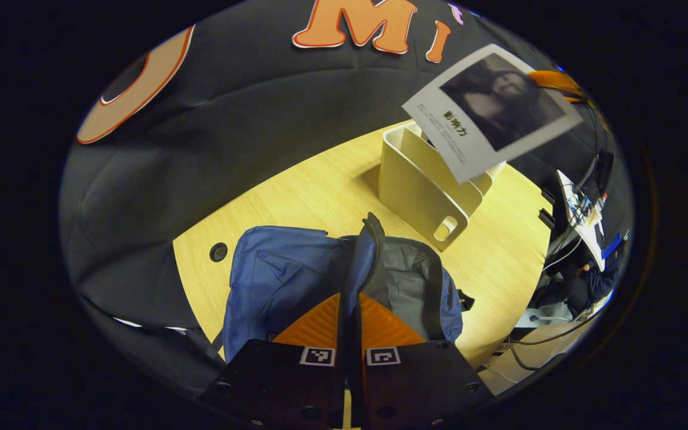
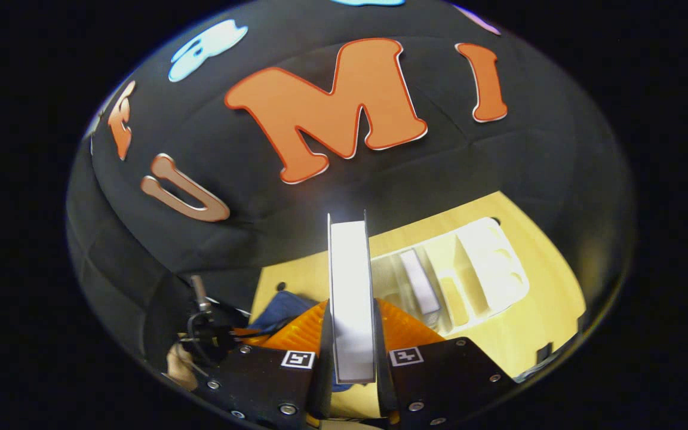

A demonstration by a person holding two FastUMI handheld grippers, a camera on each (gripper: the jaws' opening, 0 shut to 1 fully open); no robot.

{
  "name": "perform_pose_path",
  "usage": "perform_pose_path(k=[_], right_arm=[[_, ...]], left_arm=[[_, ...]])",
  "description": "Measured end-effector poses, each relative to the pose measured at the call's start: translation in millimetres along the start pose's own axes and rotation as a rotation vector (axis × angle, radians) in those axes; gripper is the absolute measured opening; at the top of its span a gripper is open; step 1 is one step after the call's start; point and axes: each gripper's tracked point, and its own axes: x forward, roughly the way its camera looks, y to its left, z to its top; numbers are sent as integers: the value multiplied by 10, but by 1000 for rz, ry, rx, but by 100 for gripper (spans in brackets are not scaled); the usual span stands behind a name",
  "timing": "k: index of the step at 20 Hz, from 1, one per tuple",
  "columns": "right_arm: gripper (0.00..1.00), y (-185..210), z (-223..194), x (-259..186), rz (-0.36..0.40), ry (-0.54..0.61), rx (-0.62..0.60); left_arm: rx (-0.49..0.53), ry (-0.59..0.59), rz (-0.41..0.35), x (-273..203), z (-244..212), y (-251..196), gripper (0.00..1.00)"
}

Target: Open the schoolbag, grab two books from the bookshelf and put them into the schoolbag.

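Note:
The blue schoolbag lies on the wooden table, its grey lining showing. My left gripper is shut on the bag's zippered rim and holds it up. The white bookshelf stands behind the bag. A white book with a dark photo cover hangs in the air above the shelf. In the right gripper view this book is seen edge-on, with my right gripper shut on it. Below, the bookshelf holds another book. The bag lies at the lower left.
A round cable hole sits in the table left of the bag. Beyond the table's right edge are cables and equipment. A hand holding the left gripper is at the lower left of the right gripper view.

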Motion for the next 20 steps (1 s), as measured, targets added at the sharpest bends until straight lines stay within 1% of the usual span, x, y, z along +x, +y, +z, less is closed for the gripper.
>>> perform_pose_path(k=[1,2,4,6,8,11,15,18,19,20], right_arm=[[31,45,-221,-66,40,17,35],[31,74,-448,-40,68,36,71],[31,72,-930,12,110,81,133],[30,51,-1435,254,136,120,189],[30,107,-1776,505,171,153,298],[30,98,-2084,879,194,148,436],[30,378,-2393,1238,253,172,540],[30,594,-2422,1524,232,147,527],[41,645,-2438,1622,220,142,513],[36,711,-2482,1707,205,149,497]], left_arm=[[10,-7,9,-29,32,8,5],[21,-13,22,-82,69,8,5],[53,-22,44,-157,140,20,5],[73,-26,60,-212,202,16,5],[80,-22,63,-228,242,-26,5],[112,-33,80,-309,364,-59,5],[168,-53,68,-430,515,-213,5],[199,-56,74,-460,561,-260,5],[207,-57,79,-469,564,-259,5],[216,-53,82,-468,549,-264,5]])
